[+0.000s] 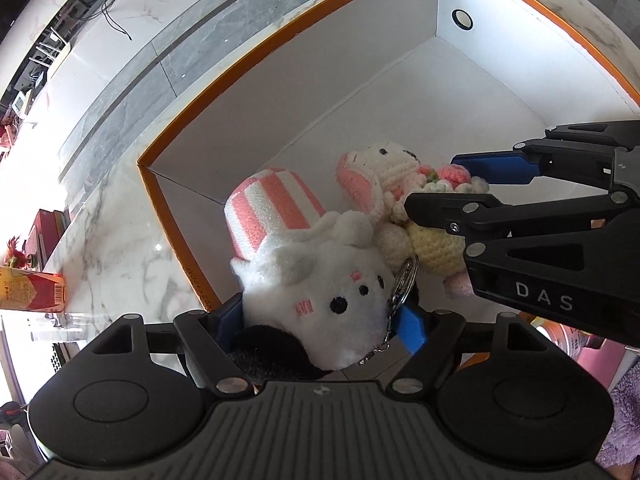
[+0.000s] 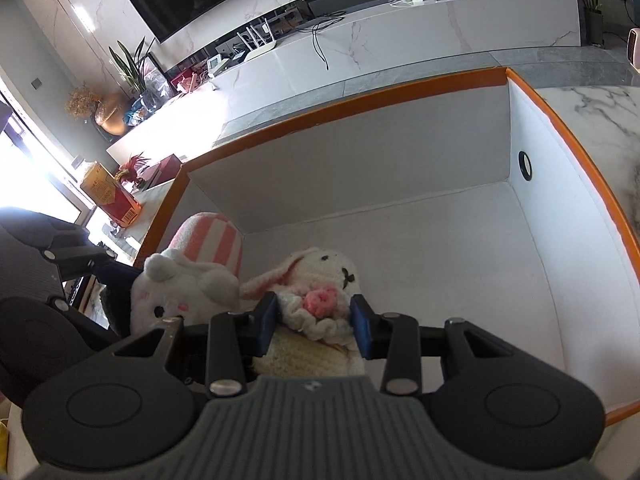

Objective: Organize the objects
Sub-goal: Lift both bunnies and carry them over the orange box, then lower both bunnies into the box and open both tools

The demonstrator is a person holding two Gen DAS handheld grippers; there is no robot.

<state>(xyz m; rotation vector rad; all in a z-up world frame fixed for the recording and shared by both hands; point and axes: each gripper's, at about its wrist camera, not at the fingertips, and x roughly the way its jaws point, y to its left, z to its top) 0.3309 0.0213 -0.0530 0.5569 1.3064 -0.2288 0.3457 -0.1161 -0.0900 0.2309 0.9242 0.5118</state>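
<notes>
An orange-rimmed white box [image 1: 280,100] holds three soft toys. A white plush animal [image 1: 332,280] with a metal keyring [image 1: 404,280] lies in the near left corner. My left gripper [image 1: 320,322] is open, its blue pads standing wide on either side of the plush. A pink-and-white striped knitted toy [image 1: 272,208] lies behind the plush against the left wall. My right gripper [image 2: 316,320] is shut on a crocheted bunny [image 2: 328,268], the pads pinching its pink flower posy, low over the box floor. From the left wrist, the right gripper [image 1: 440,188] reaches in from the right.
The box [image 2: 360,168] stands on a marble tabletop [image 1: 120,240] and has a round eyelet [image 2: 525,166] in its right wall. A red and yellow carton [image 2: 112,196] stands left of the box. A long white TV console [image 2: 400,32] runs behind.
</notes>
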